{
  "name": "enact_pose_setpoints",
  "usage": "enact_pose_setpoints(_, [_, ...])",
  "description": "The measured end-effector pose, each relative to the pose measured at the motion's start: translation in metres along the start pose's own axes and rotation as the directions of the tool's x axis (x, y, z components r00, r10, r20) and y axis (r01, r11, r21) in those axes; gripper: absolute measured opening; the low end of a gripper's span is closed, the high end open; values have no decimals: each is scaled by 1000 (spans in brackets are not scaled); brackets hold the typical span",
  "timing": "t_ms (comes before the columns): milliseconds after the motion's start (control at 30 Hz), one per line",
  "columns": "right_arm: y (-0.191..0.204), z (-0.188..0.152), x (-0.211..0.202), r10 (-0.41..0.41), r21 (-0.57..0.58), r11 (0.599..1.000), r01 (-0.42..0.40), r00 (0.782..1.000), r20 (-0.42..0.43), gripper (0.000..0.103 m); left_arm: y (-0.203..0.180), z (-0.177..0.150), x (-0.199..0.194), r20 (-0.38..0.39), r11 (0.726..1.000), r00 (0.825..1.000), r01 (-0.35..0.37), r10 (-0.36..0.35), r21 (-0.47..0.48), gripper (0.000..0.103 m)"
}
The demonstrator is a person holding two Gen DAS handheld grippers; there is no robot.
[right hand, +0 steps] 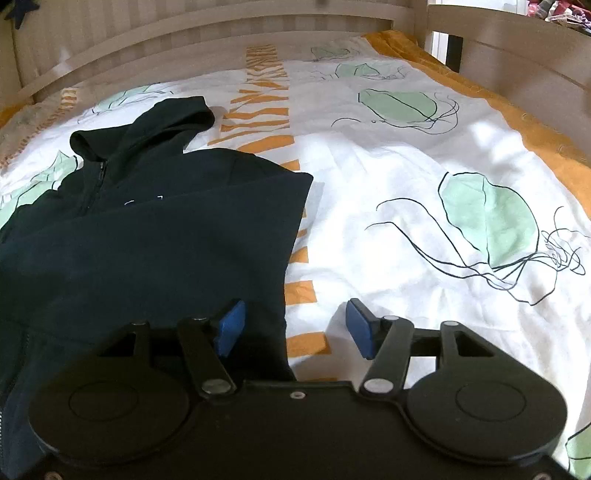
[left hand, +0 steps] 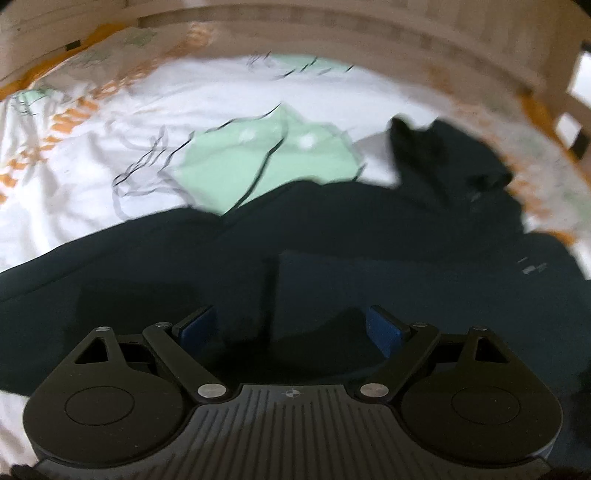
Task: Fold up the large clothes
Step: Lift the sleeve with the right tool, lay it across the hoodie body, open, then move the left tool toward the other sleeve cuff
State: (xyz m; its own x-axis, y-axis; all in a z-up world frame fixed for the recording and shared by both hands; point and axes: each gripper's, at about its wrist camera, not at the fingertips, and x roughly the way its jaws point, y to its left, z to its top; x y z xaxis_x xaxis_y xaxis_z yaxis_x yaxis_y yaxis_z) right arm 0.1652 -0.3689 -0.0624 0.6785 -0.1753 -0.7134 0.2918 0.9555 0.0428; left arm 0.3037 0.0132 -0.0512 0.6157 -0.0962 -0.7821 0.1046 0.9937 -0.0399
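Observation:
A dark navy zip hoodie (right hand: 155, 236) lies flat on the bed at the left of the right wrist view, its hood (right hand: 147, 125) toward the headboard and a sleeve folded across its chest. My right gripper (right hand: 295, 326) is open over the hoodie's right edge, nothing pinched between its blue pads (right hand: 231, 326). In the blurred left wrist view the hoodie (left hand: 332, 240) fills the lower half, with the hood (left hand: 443, 155) at the right. My left gripper (left hand: 291, 325) hangs wide open just above the dark cloth, holding nothing.
The bed cover (right hand: 406, 184) is white with green jellyfish prints and an orange striped band (right hand: 266, 107). A pale wooden headboard (right hand: 221, 33) and side rail (right hand: 517, 62) enclose the bed. The cover stretches bare to the right of the hoodie.

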Motion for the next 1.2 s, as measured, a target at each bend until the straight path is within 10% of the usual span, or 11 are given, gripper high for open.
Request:
enact_pose_setpoints(700, [-7, 18, 1, -12, 52, 999, 13, 1000, -22, 69, 16, -20, 27, 25, 999, 999, 27, -26, -26, 103])
enact_pose_setpoints(1200, [26, 8, 18, 39, -88, 995, -43, 998, -47, 75, 63, -25, -16, 129, 982, 991, 58, -35, -178, 92])
